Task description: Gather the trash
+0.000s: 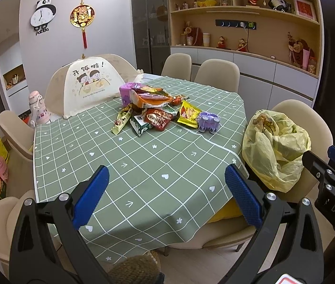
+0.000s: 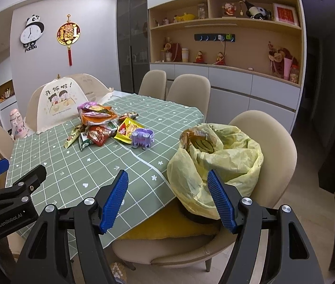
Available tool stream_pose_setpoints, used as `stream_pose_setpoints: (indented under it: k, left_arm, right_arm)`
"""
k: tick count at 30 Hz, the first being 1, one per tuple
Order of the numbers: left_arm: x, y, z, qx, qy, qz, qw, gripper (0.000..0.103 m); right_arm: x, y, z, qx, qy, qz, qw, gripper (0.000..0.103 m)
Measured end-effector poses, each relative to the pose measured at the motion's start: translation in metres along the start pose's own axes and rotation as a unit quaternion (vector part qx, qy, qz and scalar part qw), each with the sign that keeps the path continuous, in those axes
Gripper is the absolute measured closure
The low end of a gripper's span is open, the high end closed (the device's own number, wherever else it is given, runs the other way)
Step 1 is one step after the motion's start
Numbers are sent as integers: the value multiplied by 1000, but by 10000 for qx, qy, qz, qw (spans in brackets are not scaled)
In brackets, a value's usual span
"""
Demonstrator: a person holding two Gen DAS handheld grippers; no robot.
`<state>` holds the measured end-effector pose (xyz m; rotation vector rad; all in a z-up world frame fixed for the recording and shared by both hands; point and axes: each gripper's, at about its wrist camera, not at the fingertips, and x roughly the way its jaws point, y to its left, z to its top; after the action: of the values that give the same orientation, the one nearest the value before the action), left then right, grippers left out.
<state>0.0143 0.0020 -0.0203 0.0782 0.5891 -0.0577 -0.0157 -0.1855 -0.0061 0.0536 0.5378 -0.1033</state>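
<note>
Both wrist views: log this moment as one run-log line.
left gripper: open, empty | right gripper: open, empty | wrapper pile: on table, untouched | yellow bag: open, on chair | stage: pre-grasp

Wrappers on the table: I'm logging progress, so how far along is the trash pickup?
Barely begun. Done: the yellow bag on the chair sits open with some trash already inside. In hand: nothing; left gripper and right gripper are open and empty. Left: the wrapper pile on the table.
</note>
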Motion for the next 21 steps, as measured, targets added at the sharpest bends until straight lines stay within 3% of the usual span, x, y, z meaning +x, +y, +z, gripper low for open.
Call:
stream_pose_setpoints:
  k: [21]
  left_arm:
    - [6, 4, -1, -27, 70, 27, 10000, 9]
  right_arm:
    - [6, -1, -2, 15, 86, 34, 10000, 37]
